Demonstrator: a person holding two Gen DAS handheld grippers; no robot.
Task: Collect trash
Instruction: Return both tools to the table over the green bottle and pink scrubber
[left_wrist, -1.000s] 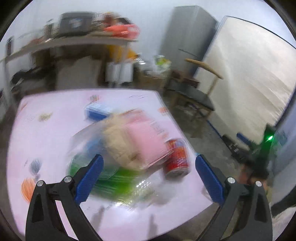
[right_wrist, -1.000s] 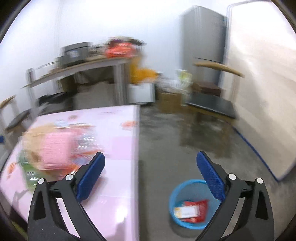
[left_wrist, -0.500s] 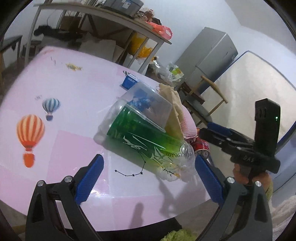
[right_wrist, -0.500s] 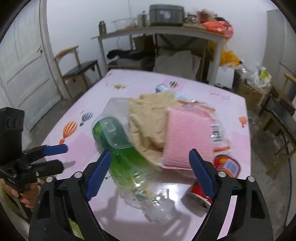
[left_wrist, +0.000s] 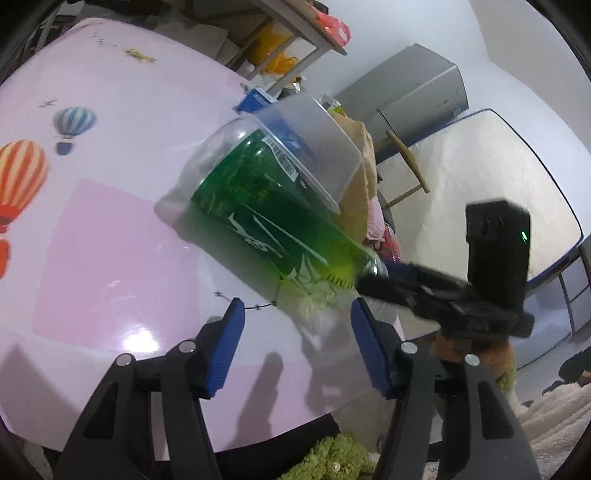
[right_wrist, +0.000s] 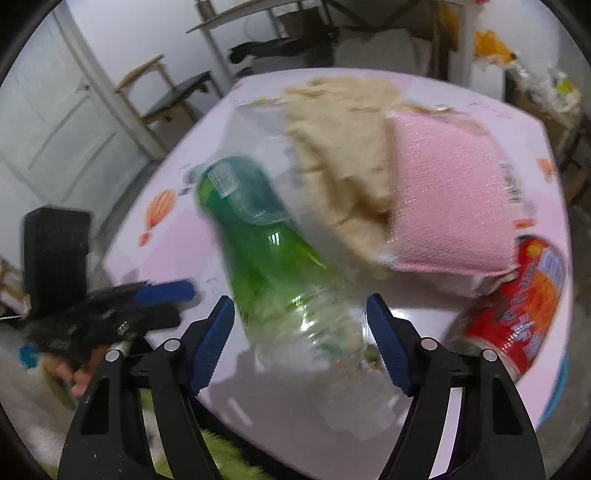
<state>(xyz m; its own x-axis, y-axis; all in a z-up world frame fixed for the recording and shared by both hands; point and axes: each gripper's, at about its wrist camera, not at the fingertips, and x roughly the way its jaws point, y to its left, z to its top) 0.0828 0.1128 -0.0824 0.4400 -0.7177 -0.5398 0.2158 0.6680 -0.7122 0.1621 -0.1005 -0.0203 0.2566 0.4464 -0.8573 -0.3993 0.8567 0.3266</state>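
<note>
a green plastic bottle lies on its side near the pink table's front edge, under a clear tub. the right gripper, fingers spread, straddles its neck. the left gripper is released, empty, just beside it.

Motion blur smears the green bottle's neck end, the red can runs off the table's right edge, clear container hides the blue box

bright indoor | table glare | motion blur | fisheye edges
</note>
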